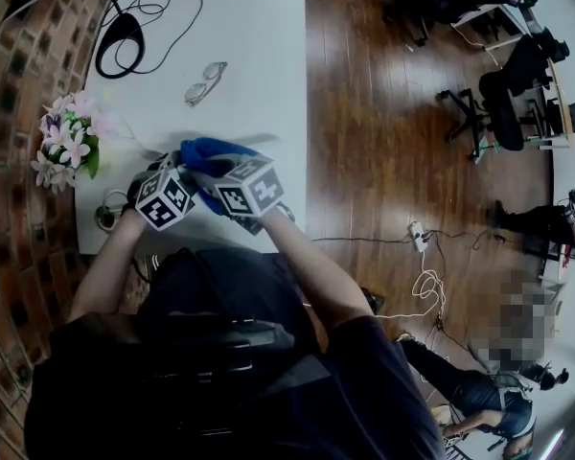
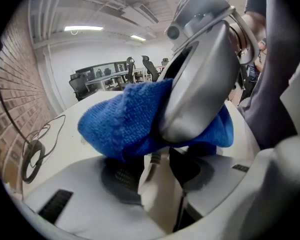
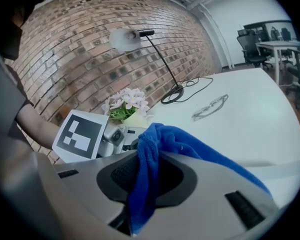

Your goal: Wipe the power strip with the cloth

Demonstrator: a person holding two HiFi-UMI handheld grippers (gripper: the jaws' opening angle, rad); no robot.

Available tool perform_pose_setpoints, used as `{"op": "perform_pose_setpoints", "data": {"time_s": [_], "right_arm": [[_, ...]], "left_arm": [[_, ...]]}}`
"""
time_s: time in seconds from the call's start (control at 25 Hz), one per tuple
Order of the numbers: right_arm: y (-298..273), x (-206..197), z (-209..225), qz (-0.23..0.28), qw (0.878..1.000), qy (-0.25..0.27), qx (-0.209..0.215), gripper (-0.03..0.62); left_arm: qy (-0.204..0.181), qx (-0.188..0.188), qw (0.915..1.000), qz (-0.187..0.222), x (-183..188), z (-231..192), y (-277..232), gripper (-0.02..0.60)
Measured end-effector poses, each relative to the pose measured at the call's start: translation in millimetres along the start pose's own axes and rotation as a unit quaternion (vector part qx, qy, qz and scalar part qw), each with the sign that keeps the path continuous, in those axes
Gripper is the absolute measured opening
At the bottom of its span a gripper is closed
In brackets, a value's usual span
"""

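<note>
2 grippers, 1 cloth, 1 power strip, 1 pair of glasses, 1 bunch of flowers and 1 desk lamp are counted on or above 1 white table (image 1: 254,56). 2 bare forearms are stretched forward from dark short sleeves and brought together over the table's near edge, both tools being tilted downward with their tips converging. The left gripper (image 2: 157,176) is clamped on the power strip (image 2: 155,196), which is held on edge between its dark ribbed pads just above the table. The right gripper (image 3: 146,181) is clenched on the blue cloth (image 2: 125,124), whose bunched looped pile is draped over the strip's upper end. The strip is shown as smooth white plastic with a ribbed collar where a dark lead leaves it. Both tools are cased in pale grey rounded shells, and each carries 1 cube printed with black-and-white squares. The glasses (image 1: 204,82) are laid flat mid-table, the pink-and-white flowers (image 1: 67,144) are set at the left edge, and the lamp (image 1: 120,38) is placed at the far corner on a black oval base, its cable looped beside it.
</note>
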State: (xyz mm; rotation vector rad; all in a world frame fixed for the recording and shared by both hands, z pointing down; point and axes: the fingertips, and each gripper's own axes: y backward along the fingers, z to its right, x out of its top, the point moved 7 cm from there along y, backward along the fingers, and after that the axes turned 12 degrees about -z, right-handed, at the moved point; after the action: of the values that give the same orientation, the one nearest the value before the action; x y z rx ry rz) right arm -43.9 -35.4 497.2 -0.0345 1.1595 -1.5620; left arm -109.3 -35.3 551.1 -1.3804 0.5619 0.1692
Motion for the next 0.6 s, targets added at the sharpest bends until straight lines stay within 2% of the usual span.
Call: {"op": "perform_pose_setpoints", "data": {"time_s": [0.4,0.6], "right_arm": [[0,4,3,-0.030,0.999,0.017,-0.033,0.061],[7,5,12,-0.024,0.997,0.039,-0.067,0.060]], "left_arm": [[0.013,-0.001,0.9999,-0.001,0,0,-1,0.173],[0.018,-0.010,0.9998,-0.001,1,-2,-1,0.172]]}}
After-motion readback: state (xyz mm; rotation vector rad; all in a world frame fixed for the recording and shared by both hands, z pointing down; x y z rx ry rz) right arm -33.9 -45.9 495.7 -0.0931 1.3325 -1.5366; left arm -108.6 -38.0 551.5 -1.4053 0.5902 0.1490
